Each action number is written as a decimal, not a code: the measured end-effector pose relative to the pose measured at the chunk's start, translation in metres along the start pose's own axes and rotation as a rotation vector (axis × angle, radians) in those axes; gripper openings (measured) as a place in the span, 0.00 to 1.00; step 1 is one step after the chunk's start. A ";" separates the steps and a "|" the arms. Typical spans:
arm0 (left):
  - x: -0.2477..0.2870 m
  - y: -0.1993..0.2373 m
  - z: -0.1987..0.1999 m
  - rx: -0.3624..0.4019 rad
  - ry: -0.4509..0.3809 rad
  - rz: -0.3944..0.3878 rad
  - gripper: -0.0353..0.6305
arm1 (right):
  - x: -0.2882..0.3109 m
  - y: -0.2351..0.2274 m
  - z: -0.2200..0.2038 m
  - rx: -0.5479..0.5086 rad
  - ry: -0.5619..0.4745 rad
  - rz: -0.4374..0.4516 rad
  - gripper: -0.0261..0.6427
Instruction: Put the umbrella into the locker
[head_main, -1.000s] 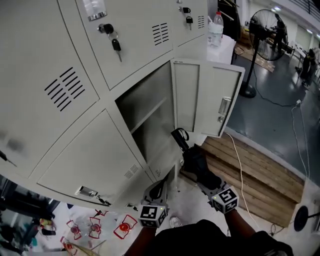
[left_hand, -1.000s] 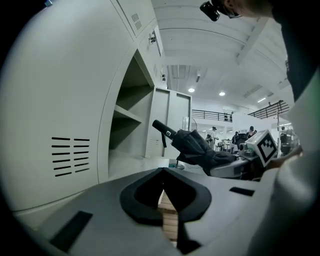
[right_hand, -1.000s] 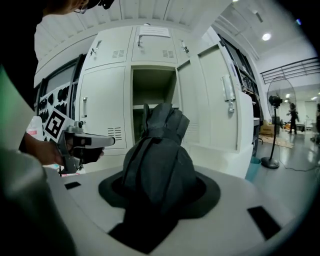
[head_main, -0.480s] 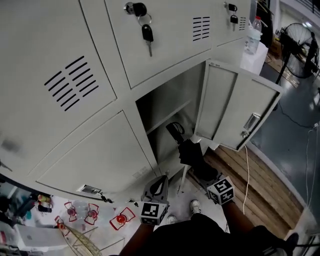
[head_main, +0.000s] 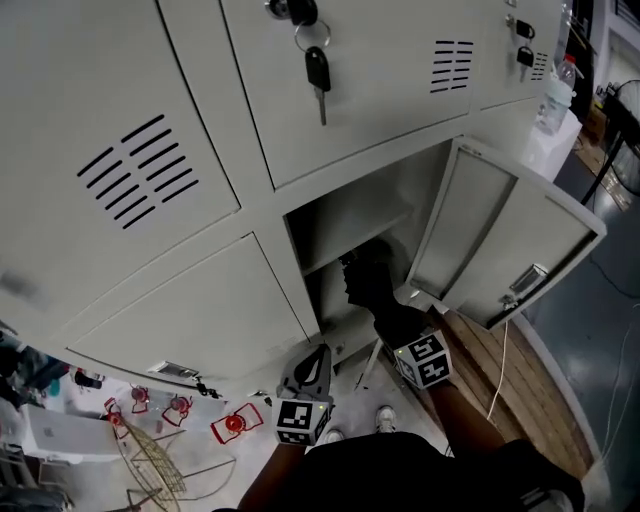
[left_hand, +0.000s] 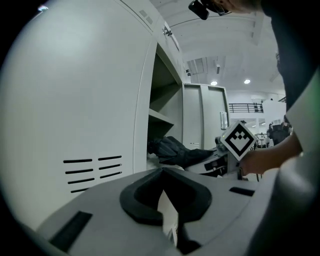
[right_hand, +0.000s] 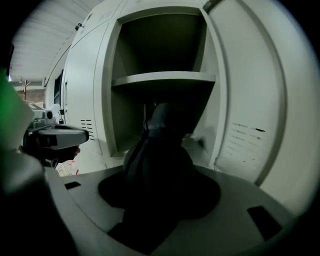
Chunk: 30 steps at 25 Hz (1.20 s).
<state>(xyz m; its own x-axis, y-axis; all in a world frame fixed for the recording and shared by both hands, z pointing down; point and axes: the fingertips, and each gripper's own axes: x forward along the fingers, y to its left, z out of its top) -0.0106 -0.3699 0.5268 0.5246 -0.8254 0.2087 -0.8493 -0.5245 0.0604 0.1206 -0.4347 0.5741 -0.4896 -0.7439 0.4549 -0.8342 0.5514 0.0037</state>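
The locker (head_main: 330, 215) in the lower row stands open, its door (head_main: 500, 250) swung out to the right. A shelf (right_hand: 162, 78) divides it inside. My right gripper (head_main: 385, 315) is shut on a black folded umbrella (head_main: 372, 285), whose front end reaches into the space under the shelf. In the right gripper view the umbrella (right_hand: 160, 150) fills the jaws and points into that lower space. My left gripper (head_main: 315, 362) hangs lower left of the opening, shut with nothing in it. Its own view shows the umbrella (left_hand: 175, 150) entering the locker.
Closed locker doors surround the opening; a key (head_main: 318, 68) hangs from the one above. A water bottle (head_main: 555, 90) stands on a white surface at the far right. Wooden boards (head_main: 500, 370) lie right of the locker. Red-and-white items (head_main: 230, 425) and a wire frame (head_main: 150, 465) lie at lower left.
My right gripper has carried the umbrella forward, and its front end has passed from outside the opening to under the shelf. The left gripper has drifted slightly. The head view has come closer.
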 end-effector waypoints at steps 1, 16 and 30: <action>0.000 0.002 0.000 -0.003 0.000 0.011 0.05 | 0.007 -0.002 0.004 0.001 0.003 0.003 0.35; -0.005 0.016 -0.004 -0.026 0.001 0.075 0.05 | 0.105 -0.021 0.051 -0.072 0.128 -0.003 0.35; -0.007 0.020 -0.005 -0.033 0.006 0.091 0.05 | 0.145 -0.022 0.058 -0.081 0.169 0.041 0.43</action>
<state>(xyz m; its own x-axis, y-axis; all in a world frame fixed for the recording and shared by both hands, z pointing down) -0.0314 -0.3741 0.5312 0.4447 -0.8682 0.2203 -0.8951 -0.4399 0.0729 0.0531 -0.5765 0.5887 -0.4673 -0.6498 0.5995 -0.7881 0.6135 0.0506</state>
